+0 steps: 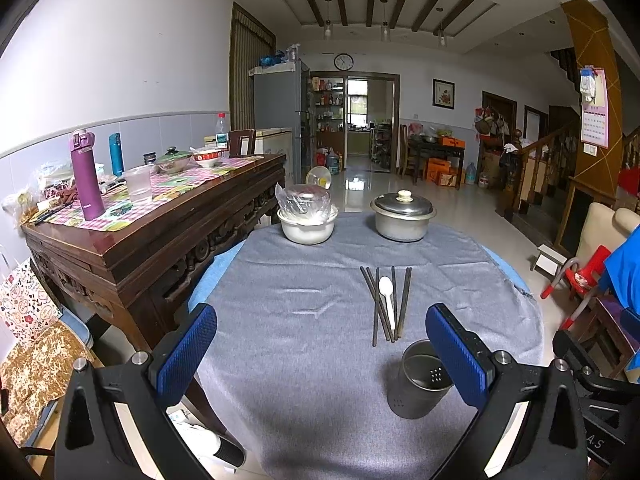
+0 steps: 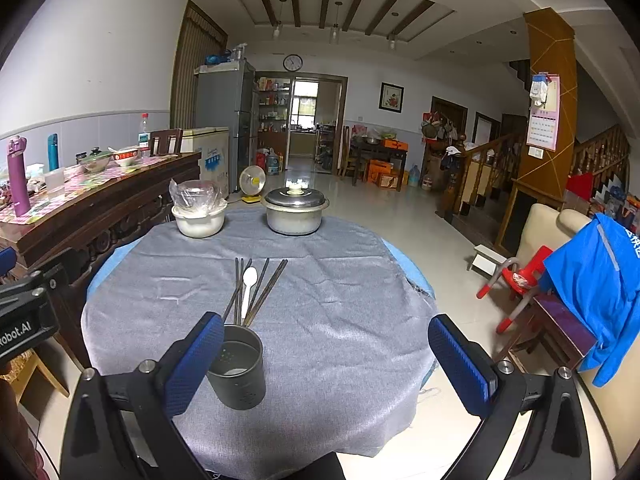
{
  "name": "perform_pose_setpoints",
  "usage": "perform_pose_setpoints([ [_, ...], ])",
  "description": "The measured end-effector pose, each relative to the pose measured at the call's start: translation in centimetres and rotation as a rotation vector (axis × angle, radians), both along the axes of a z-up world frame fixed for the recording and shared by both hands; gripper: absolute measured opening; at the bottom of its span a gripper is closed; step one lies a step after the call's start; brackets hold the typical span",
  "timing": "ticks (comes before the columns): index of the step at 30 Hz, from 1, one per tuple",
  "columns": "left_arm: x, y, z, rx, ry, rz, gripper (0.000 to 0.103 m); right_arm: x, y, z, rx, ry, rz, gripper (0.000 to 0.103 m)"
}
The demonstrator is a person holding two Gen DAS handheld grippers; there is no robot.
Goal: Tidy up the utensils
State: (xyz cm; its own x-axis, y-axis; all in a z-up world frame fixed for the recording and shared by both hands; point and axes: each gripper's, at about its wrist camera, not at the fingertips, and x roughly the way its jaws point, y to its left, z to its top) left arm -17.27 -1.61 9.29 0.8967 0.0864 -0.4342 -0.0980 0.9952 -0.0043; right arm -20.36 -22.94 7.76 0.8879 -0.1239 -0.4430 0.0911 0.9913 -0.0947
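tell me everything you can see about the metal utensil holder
The holder is a dull grey metal cylinder, open-topped and empty, with small holes in its wall. It stands upright on the grey cloth at the table's near edge, just short of the chopsticks and white spoon. Whether they touch it is unclear. Neither gripper holds it.

Soft daylight, sharp focus — fisheye bending, dark corners.

The premises were a private home, an open dining and living area. A refrigerator (image 1: 280,120) stood by a doorway to a stocked kitchen. A wall clock (image 1: 343,61), framed picture (image 1: 443,94), calendar (image 1: 595,126) and wooden staircase (image 1: 548,160) were present. A carved sideboard (image 1: 160,232) carried flasks and covered bowls; the cloth-covered worktop (image 1: 320,320) held a lidded pot (image 1: 403,216).
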Motion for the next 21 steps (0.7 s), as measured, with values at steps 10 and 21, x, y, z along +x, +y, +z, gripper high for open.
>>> perform_pose_setpoints([
  [10,1.9,0.2,-0.3,0.002,0.014,-0.006,0.103,1.2,0.2,-0.4,-0.009,0.029,0.008,0.103],
  [21,12.3,3.4,-4.6,-0.076,0.214,-0.080,0.103,11.6,-2.8,-2.9,0.223,0.218,0.231,0.103],
])
